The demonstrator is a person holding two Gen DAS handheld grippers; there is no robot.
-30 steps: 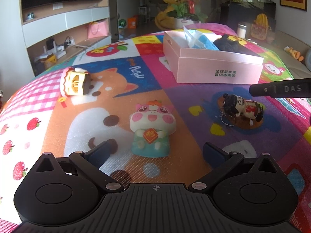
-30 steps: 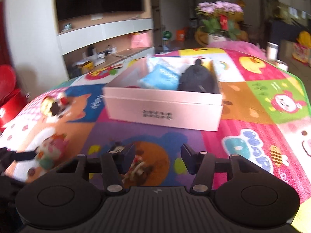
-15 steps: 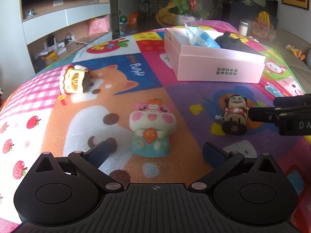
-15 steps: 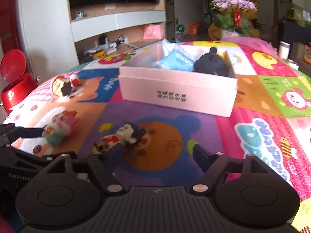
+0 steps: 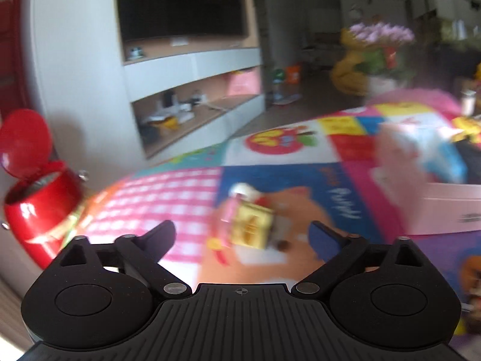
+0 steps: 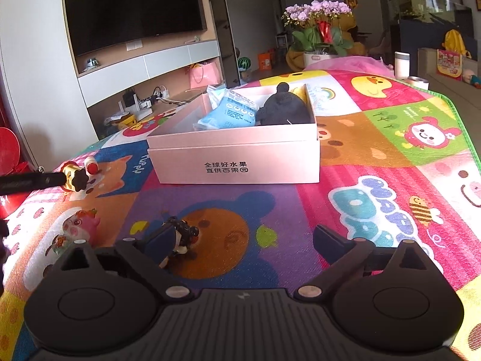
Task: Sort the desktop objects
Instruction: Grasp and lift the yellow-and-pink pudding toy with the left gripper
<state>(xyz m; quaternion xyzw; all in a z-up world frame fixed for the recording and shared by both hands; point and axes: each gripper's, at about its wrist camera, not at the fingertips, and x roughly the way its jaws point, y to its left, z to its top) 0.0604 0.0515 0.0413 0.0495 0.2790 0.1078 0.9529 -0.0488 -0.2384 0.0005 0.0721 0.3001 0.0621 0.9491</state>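
Bkgd: dark TV [image 6: 132,9] on wall w/ white shelf unit [image 6: 168,60] below, red bin [image 5: 39,201] at left, purple orchids [image 6: 318,12] far back, white canister [image 6: 401,64] by mat edge.

Three small figurines [image 6: 76,177] [image 6: 79,225] [image 6: 183,236], one pink box [image 6: 237,162] holding perhaps two items.

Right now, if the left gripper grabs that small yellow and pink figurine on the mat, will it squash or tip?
The yellow and pink figurine looks hard and glossy, so probably rigid. It seems small and light, apt to topple or skid if nudged.
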